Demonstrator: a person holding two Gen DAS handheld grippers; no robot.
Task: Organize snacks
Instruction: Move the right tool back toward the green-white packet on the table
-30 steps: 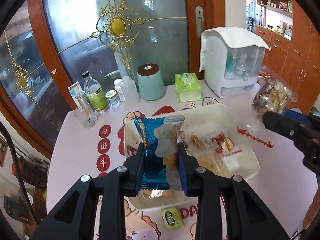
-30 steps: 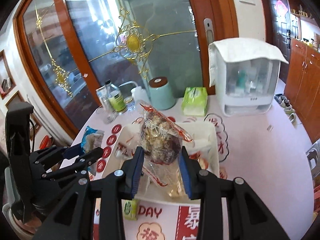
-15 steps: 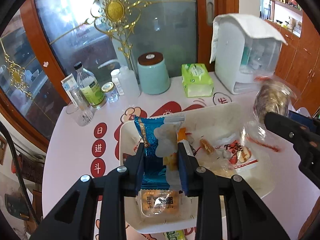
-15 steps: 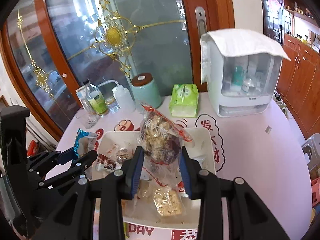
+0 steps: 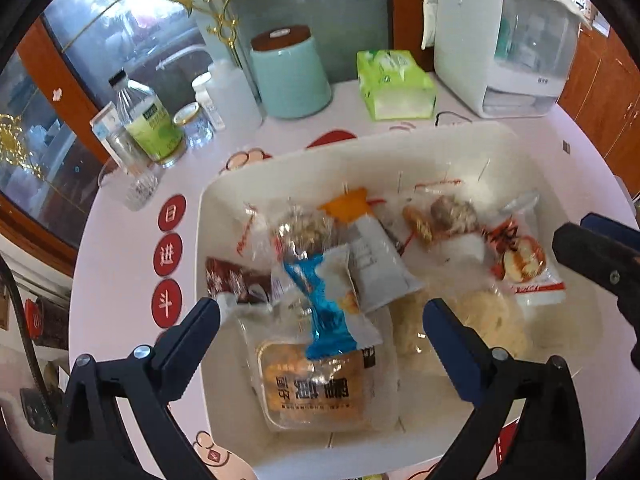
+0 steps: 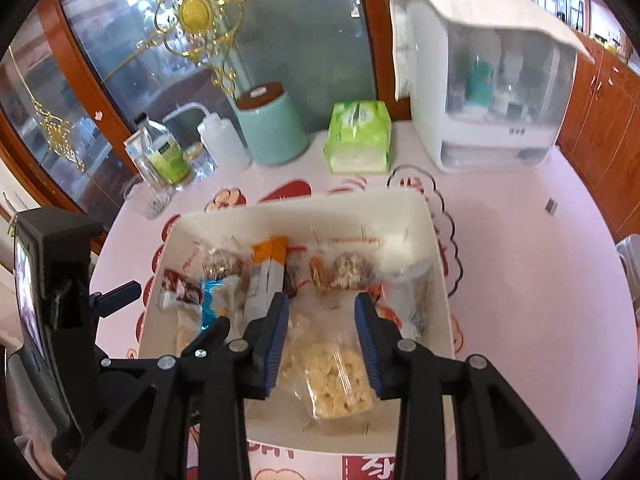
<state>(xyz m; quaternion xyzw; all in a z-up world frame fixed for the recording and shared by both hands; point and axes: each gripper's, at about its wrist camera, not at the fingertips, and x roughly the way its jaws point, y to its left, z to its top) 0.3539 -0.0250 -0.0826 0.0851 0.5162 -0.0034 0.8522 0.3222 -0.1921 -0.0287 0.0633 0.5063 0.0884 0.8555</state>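
Left wrist view
My left gripper (image 5: 322, 312): fingers spread wide, holding nothing, poised over the near end of the white tray (image 5: 208, 208).
Blue packet (image 5: 326, 300): glossy foil, crumpled, lying free in the tray between my two fingers and touching neither; it rests across the clear-wrapped golden pastry pack (image 5: 316, 388).
Other snacks: a grey-white sachet (image 5: 376, 268) just right of the blue packet, a dark brown wrapper (image 5: 232, 280) to its left, a clear bag of nutty clusters (image 5: 304, 232) behind it, a red-printed clear packet (image 5: 524, 264) toward the right wall.
Tray: smooth plastic, rectangular, rounded corners, on the pink printed tabletop (image 5: 120, 248).
My right gripper (image 5: 596, 248): only one black finger enters at the right edge.

Right wrist view
My right gripper (image 6: 322, 340): fingers parted, blue ribbed pads, gripping nothing.
Pale puffed snack bag (image 6: 336, 380): clear film, lumpy yellowish pieces, lying on the tray floor between and below my fingers.
Clear bag of brown clusters (image 6: 340, 272): in the tray just beyond my fingertips, free of them.
Behind the tray: mint-green canister with brown lid (image 6: 272, 124), green tissue pack (image 6: 358, 136), white cabinet with clear front (image 6: 484, 92).
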